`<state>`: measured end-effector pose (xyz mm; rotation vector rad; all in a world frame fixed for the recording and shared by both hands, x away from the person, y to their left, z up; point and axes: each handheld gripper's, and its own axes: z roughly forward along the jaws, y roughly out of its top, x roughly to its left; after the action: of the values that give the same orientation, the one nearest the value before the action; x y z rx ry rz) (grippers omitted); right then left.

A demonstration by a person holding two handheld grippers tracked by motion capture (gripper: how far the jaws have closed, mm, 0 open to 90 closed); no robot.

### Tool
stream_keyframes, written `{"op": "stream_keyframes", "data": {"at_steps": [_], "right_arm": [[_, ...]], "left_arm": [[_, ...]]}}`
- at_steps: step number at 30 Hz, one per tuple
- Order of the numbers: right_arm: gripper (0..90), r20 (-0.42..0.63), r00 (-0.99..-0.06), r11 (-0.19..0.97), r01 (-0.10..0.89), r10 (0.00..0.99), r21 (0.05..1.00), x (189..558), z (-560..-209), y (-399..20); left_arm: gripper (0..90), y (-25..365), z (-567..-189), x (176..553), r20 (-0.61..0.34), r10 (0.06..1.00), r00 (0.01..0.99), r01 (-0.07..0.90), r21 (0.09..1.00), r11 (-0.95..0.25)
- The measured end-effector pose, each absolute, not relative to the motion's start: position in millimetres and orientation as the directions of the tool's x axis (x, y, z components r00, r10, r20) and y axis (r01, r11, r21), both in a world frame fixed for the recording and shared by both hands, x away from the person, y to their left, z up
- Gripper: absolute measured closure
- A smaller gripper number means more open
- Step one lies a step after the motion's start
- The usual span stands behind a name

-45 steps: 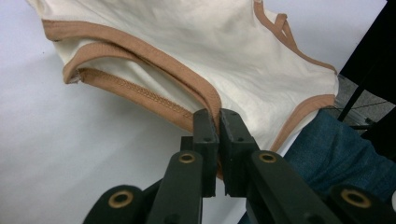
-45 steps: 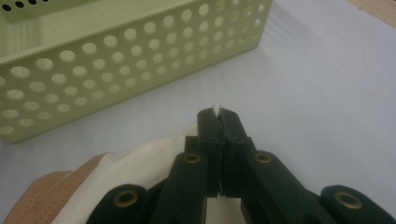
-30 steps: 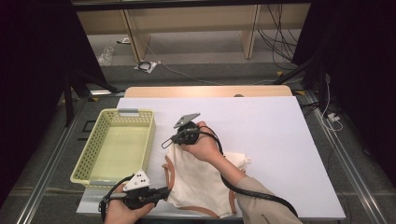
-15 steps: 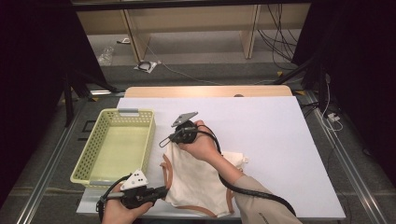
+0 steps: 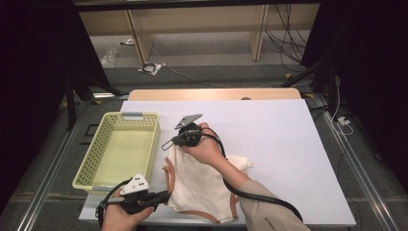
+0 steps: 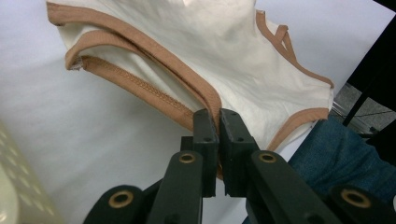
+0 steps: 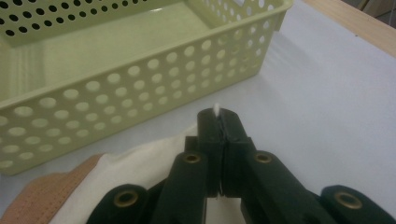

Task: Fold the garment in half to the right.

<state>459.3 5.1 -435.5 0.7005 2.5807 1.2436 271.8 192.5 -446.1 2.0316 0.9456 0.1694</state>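
Gripping a cream garment [image 5: 202, 180] w/ tan-brown trim, both grippers are clamped on it at once. It lies spread on the white table [image 5: 288, 139], near the front edge, just right of the yellow-green perforated basket [image 5: 96, 161].

Left gripper [image 5: 161, 196]: low at the front edge of the table in the high view, held in the left hand [image 5: 120, 214], pointing right toward the garment's near-left corner. In the left gripper view its jaws are pressed together on the brown trim [image 6: 205, 100] where two bands of binding meet; a thin slit shows between the pads, cloth pinched in it. Past the jaws the garment fans out across the white surface; blue denim [image 6: 336, 158] of the person's leg shows at lower right.

Right gripper [image 5: 169, 143]: at the garment's far-left corner, close to the basket's right wall, held by the right hand [image 5: 204, 149], w/ a black cable [image 5: 260, 197] trailing back along the grey sleeve. In the right gripper view the jaws are closed tight on the cloth, a small tuft of white fabric [image 7: 216, 109] poking out at the tips. Cream fabric & a bit of tan trim sit below-left of the jaws; the basket stands just beyond, apart from the tips.
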Motion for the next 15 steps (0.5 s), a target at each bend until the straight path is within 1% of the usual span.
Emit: {"op": "stream_keyframes", "data": {"at_steps": [15], "right_arm": [[89.7, 0.023, -0.875, 0.530, 0.314, 0.484, 0.787, 460.9, -431.2, 14.6]], "left_arm": [[85.5, 201.9, -441.0, 270.6, -0.221, 0.690, 0.690, 0.562, 0.764, -0.317]]}}
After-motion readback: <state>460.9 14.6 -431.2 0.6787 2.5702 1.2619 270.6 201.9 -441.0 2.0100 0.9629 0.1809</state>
